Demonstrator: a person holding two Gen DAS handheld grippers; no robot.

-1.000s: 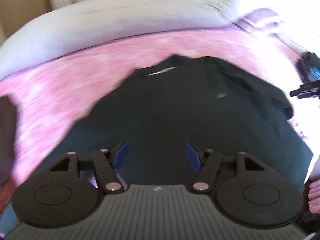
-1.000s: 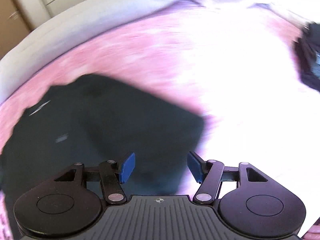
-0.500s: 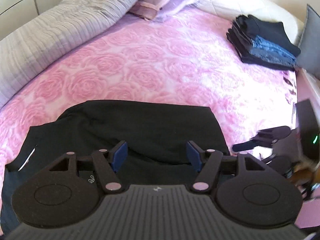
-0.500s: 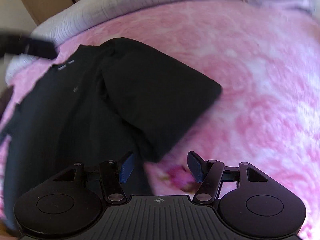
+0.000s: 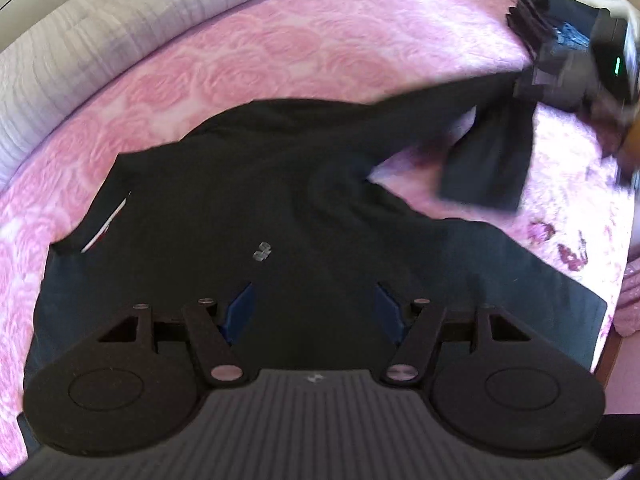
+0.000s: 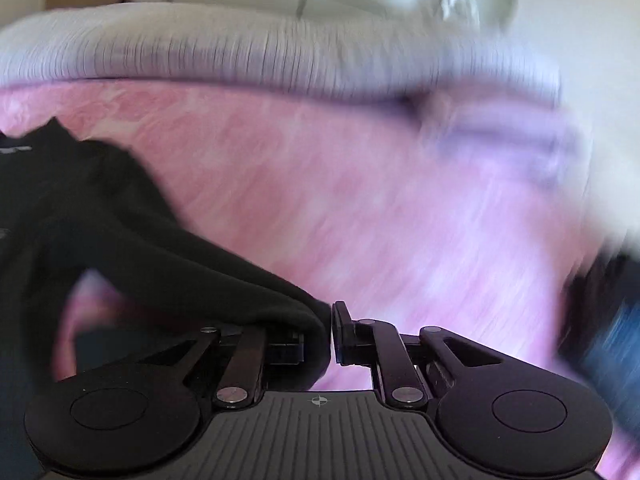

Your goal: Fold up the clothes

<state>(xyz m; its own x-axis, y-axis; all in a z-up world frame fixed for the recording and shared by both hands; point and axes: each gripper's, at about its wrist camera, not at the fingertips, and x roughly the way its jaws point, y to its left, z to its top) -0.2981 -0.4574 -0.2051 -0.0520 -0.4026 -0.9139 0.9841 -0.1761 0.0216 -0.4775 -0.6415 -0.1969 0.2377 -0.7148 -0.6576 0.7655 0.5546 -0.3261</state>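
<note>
A black long-sleeved shirt (image 5: 248, 208) lies spread on the pink rose-patterned bed (image 5: 304, 52). My left gripper (image 5: 316, 308) hangs open above the shirt's body, nothing between its blue pads. One sleeve (image 5: 452, 120) is stretched up off the bed toward the upper right, where the right gripper (image 5: 532, 84) holds its end, the cuff drooping below. In the right wrist view my right gripper (image 6: 328, 332) is shut on that black sleeve (image 6: 192, 268), which trails away to the left.
A grey ribbed duvet (image 5: 104, 36) runs along the far side of the bed. A stack of folded dark and blue clothes (image 5: 548, 12) sits at the far right corner. The bed's near right edge (image 5: 624, 280) drops off.
My right gripper has shut on the sleeve that lay folded over the shirt and has lifted it out to the right. The left gripper stays open over the shirt body.
</note>
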